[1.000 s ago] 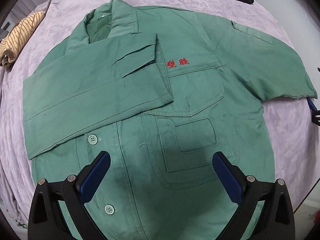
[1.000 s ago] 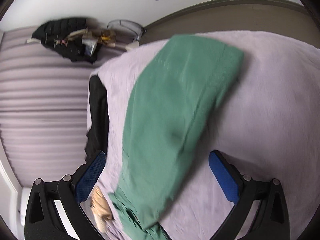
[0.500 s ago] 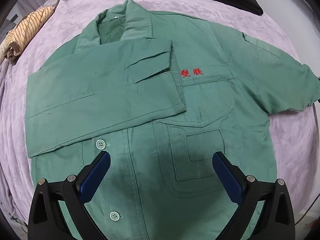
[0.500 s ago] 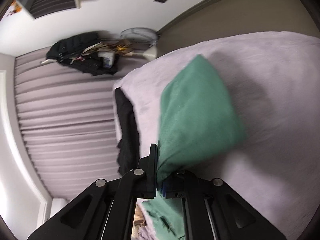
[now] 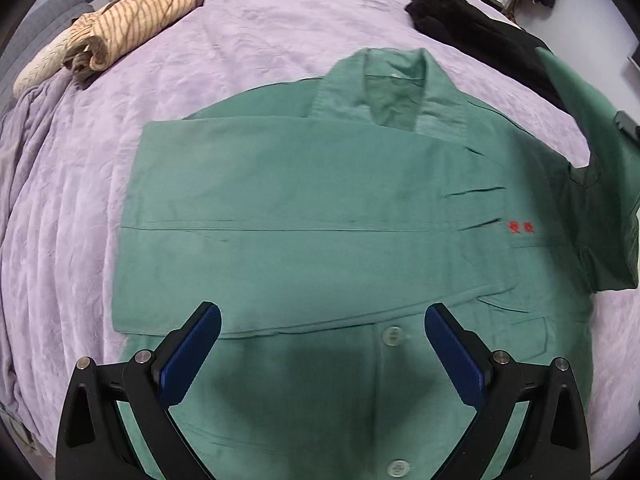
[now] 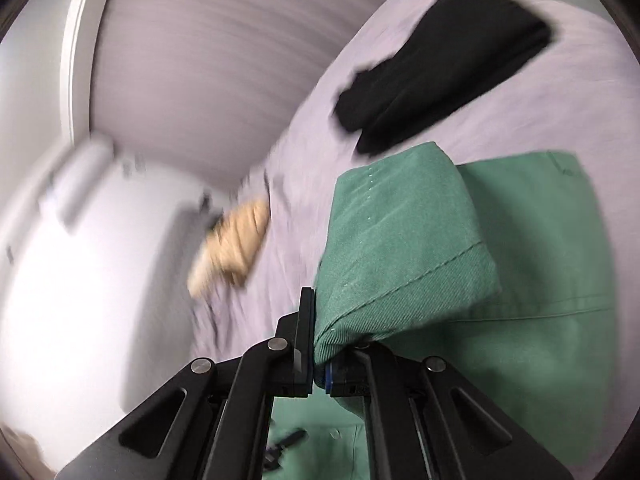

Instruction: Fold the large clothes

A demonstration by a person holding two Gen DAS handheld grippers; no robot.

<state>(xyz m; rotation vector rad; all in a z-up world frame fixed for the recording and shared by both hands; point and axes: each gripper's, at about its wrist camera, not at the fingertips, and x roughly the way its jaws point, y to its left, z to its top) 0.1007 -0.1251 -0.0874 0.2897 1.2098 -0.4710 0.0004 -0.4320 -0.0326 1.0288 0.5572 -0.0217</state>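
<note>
The green shirt [image 5: 320,240] lies front up on the lilac bed [image 5: 260,40], its collar [image 5: 394,84] pointing away from the left gripper [image 5: 322,350] and its button line running toward that gripper. One sleeve [image 5: 300,200] is folded flat across the chest. The left gripper hovers low over the hem, wide open and holding nothing. The right gripper [image 6: 318,344] is closed on the other sleeve [image 6: 404,240] and holds it lifted above the body. A black garment [image 5: 472,24] and a striped cloth [image 5: 120,28] lie near the far edge of the bed.
</note>
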